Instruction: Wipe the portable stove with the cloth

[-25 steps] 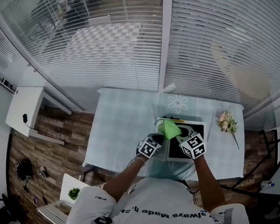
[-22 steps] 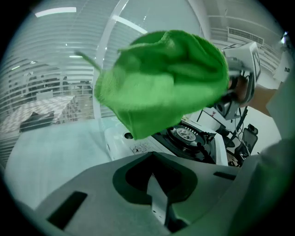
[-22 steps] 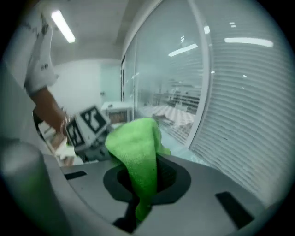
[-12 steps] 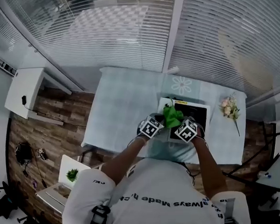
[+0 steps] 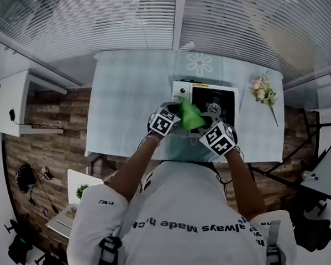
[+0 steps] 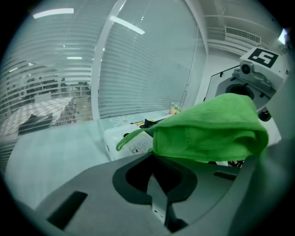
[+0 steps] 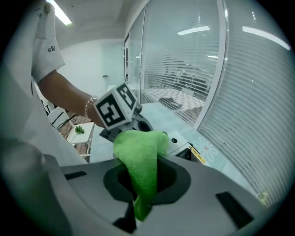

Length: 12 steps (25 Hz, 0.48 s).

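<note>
The white portable stove [image 5: 225, 96] with a black burner top sits on the table [image 5: 130, 92] right of the middle. A crumpled green cloth [image 5: 191, 115] hangs in the air over the stove's near left part. My left gripper [image 5: 180, 116] comes at it from the left and is shut on one end. My right gripper [image 5: 205, 126] comes from the near right and is shut on the cloth [image 7: 140, 166], which runs down into its closed jaws. In the left gripper view the cloth [image 6: 207, 131] covers the jaw tips, with the stove [image 6: 113, 142] behind it.
A bunch of pink flowers [image 5: 264, 90] lies on the table to the right of the stove. A glass wall with blinds stands behind the table. On the wooden floor at the left are a white shelf [image 5: 12, 104] and a low stand with a small plant [image 5: 80, 190].
Both grippers and the cloth have drawn back from the stove's far left part toward its near edge. The right gripper's cube is now off the stove's front. The head view has shifted.
</note>
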Motion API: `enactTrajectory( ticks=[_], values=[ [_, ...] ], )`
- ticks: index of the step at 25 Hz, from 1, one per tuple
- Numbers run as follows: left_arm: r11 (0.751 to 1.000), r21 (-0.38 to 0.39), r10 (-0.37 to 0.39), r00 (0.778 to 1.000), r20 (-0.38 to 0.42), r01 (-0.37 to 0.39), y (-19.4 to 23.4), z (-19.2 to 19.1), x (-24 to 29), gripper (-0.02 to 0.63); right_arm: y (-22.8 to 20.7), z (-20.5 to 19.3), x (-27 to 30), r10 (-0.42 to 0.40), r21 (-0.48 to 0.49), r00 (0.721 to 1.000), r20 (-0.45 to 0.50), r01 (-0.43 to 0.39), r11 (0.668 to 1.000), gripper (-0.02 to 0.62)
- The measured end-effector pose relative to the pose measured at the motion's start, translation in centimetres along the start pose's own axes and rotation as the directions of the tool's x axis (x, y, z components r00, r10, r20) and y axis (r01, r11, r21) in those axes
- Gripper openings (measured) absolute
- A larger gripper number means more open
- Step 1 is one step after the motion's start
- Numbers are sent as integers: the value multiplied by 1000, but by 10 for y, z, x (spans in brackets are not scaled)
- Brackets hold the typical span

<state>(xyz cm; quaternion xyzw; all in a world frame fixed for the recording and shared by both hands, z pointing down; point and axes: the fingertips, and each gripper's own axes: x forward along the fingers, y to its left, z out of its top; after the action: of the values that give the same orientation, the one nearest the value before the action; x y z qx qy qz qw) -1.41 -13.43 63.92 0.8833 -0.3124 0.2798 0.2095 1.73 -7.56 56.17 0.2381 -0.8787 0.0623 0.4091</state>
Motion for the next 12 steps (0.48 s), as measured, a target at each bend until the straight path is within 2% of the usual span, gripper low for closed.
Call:
enactTrajectory(
  ticks=[4, 9, 12],
  values=[
    [1000, 1, -11, 1000, -5, 11, 0, -1, -1, 11, 47, 1, 5, 62, 15, 998, 16, -63, 998, 26],
    [1000, 3, -18, 1000, -10, 18, 0, -1, -1, 11, 105, -23, 34, 163, 11, 986, -38, -163, 987, 26],
    [1000, -1, -20, 1000, -14, 20, -1, -1, 0, 11, 123, -38, 50, 194, 18, 979, -63, -193, 981, 26]
  ],
)
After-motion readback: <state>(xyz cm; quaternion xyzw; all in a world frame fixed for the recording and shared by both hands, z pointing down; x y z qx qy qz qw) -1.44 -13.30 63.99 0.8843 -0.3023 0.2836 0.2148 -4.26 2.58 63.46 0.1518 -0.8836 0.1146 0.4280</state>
